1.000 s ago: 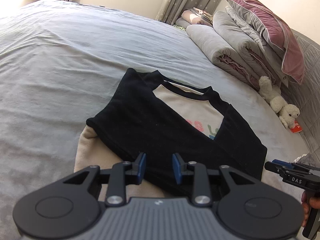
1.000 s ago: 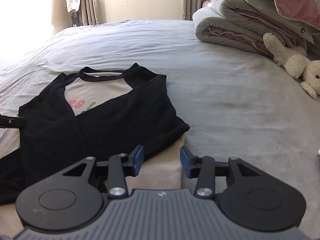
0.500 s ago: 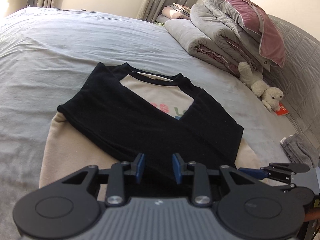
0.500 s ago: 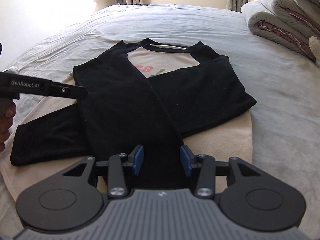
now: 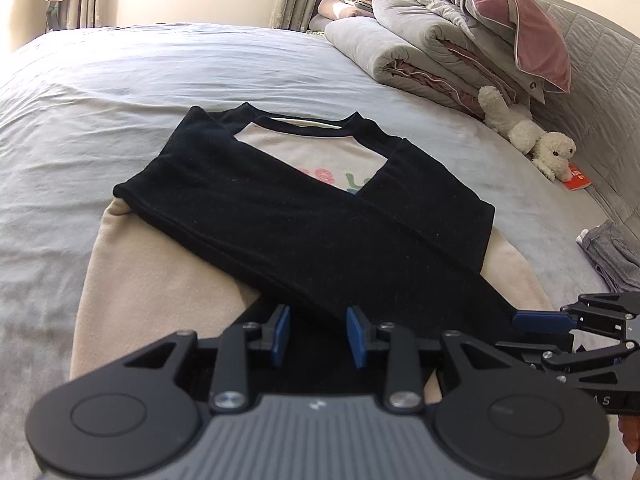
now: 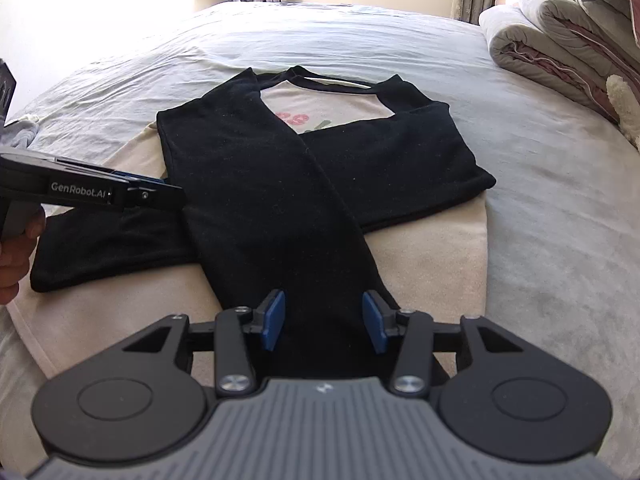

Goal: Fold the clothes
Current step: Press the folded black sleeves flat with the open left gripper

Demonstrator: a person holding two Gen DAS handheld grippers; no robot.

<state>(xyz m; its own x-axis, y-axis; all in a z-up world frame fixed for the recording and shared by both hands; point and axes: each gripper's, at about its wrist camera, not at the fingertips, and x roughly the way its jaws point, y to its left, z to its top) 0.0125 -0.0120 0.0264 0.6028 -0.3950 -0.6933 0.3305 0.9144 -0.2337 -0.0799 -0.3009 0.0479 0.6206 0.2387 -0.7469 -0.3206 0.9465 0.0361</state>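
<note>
A cream sweatshirt with black sleeves (image 5: pixel 304 216) lies flat on the bed, both sleeves crossed over its front. It also shows in the right wrist view (image 6: pixel 280 184). My left gripper (image 5: pixel 318 336) is open and empty, low over the sleeve end near the hem. My right gripper (image 6: pixel 324 322) is open and empty over the other black sleeve's lower end. Each gripper shows in the other's view, the right one at the right edge (image 5: pixel 568 320), the left one at the left edge (image 6: pixel 120 194).
The grey bedsheet (image 5: pixel 120 92) surrounds the shirt. Folded duvets and a pink pillow (image 5: pixel 460 40) are stacked at the head of the bed with a white plush toy (image 5: pixel 528 136). A small grey garment (image 5: pixel 612 252) lies at the right.
Both grippers have drawn back toward the hem and turned to face the shirt squarely. Both stay open; the sleeves lie crossed as before.
</note>
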